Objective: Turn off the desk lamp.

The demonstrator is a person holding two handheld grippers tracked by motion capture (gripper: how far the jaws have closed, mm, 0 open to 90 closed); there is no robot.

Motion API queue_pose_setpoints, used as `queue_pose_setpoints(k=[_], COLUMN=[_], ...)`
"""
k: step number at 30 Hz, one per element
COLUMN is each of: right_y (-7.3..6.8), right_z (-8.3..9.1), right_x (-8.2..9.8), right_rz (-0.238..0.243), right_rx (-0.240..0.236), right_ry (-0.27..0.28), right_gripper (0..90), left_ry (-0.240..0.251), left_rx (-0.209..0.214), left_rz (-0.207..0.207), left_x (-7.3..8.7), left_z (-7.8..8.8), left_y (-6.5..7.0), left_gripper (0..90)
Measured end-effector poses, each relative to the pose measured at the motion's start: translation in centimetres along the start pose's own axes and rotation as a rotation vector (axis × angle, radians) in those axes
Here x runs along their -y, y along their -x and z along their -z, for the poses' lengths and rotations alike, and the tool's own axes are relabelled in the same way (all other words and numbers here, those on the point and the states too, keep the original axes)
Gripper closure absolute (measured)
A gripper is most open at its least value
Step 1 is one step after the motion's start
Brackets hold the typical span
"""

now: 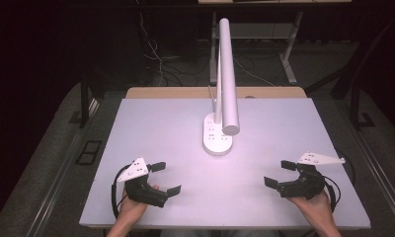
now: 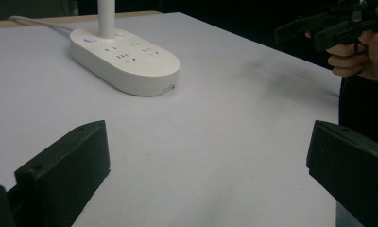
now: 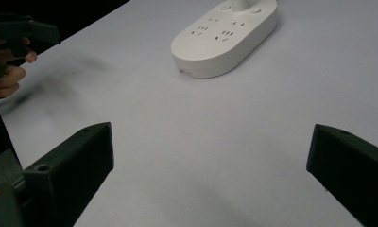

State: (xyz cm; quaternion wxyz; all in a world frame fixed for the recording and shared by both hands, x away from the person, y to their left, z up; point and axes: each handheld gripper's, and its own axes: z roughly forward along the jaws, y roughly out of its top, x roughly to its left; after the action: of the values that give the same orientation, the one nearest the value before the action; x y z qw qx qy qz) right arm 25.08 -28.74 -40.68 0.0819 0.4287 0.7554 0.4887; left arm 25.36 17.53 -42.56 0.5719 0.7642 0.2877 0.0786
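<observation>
Two grippers wait spread and empty: left gripper (image 1: 166, 177) near-left, right gripper (image 1: 280, 173) near-right on the surface (image 1: 264, 123). Between them, farther off, stands the white lamp base (image 1: 217, 136). Likely an approach is starting; next, reach inward toward it.

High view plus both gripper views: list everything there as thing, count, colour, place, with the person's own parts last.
desk lamp: one, white, tall stem and long tube head, standing mid-table towards the far edge.
lamp base: one, white, oval, with socket slots and buttons on top, flat on the table.
cable: one, white, running from the base towards the far edge.
table: one, white top, wooden strip along the far edge.
left hand-held gripper: one, black with a grey plate, near left, jaws open, nothing between them.
right hand-held gripper: one, black with a grey plate, near right, jaws open, nothing between them.
hands: two, at the near edge, each holding a gripper.
</observation>
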Motion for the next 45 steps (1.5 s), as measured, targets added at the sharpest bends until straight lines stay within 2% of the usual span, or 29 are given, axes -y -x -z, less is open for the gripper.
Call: queue_pose_setpoints(k=[19,28,39,45], right_y=[0.1,0.2,0.2,0.3], right_z=[0.0,0.2,0.2,0.3], right_x=[0.1,0.2,-0.1,-0.9], right_rz=[-0.006,-0.016,-0.015,-0.007], right_rx=[-0.011,-0.013,-0.016,-0.019], right_ry=[-0.021,-0.015,-0.043,-0.048], right_gripper=[1.3,1.3,1.3,1.3], left_ry=[0.005,0.007,0.01,0.008], left_rx=[0.001,-0.005,-0.016,-0.017], left_rz=[0.002,0.001,0.004,0.007], left_x=[0.0,0.0,0.1,0.1], left_z=[0.2,0.4,0.6,0.5], left_y=[0.1,0.0,0.1,0.2], left_gripper=[0.0,0.0,0.0,0.0])
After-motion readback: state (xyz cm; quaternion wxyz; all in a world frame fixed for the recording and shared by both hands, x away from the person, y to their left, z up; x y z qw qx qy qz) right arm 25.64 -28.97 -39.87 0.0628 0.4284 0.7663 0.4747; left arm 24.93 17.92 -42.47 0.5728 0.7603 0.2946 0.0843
